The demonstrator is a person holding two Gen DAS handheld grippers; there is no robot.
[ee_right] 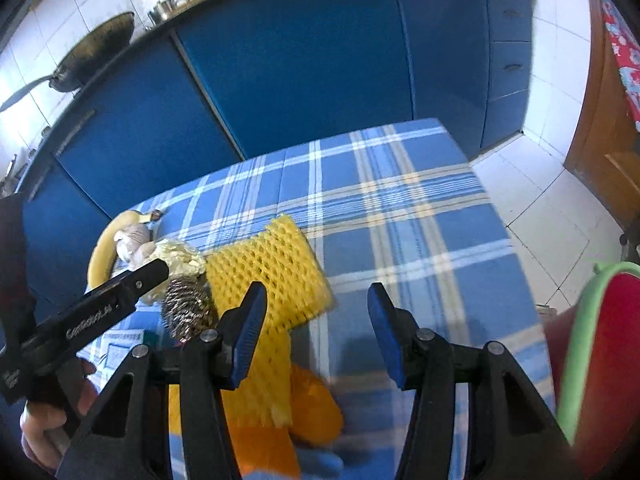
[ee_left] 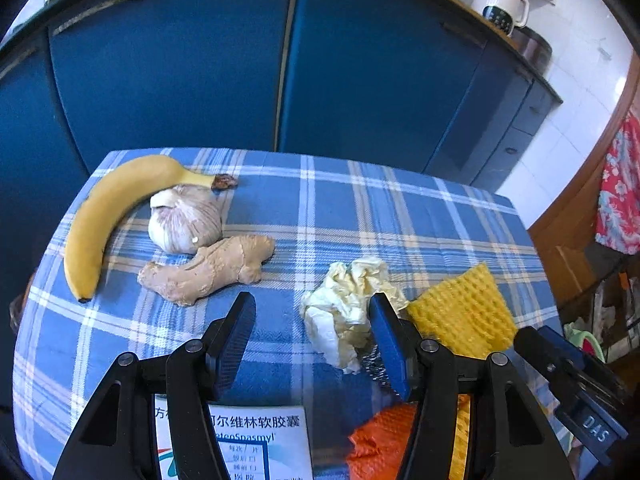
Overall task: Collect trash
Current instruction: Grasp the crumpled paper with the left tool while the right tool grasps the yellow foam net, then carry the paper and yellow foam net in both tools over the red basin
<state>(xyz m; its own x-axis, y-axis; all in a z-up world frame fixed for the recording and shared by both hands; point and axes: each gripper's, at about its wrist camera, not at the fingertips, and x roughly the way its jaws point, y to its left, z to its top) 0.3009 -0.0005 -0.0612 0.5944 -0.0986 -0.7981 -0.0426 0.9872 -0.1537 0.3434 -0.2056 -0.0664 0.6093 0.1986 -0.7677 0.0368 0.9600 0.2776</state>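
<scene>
A crumpled pale paper wad (ee_left: pixel 346 312) lies on the blue plaid tablecloth (ee_left: pixel 400 216), against the right finger of my open left gripper (ee_left: pixel 312 322). A steel scourer (ee_left: pixel 376 364) sits just under that finger; it also shows in the right wrist view (ee_right: pixel 188 312). A yellow foam net (ee_left: pixel 464 312) lies to the right, and an orange foam net (ee_left: pixel 380 440) lies below. My right gripper (ee_right: pixel 316 312) is open and empty above the cloth, with the yellow foam net (ee_right: pixel 272 268) by its left finger.
A banana (ee_left: pixel 108 216), a garlic bulb (ee_left: pixel 186 220) and a ginger root (ee_left: pixel 208 266) lie at the table's left. A medicine box (ee_left: pixel 248 440) lies at the near edge. Blue cabinets (ee_left: pixel 280 60) stand behind. A red bin with a green rim (ee_right: pixel 600 360) stands at the right.
</scene>
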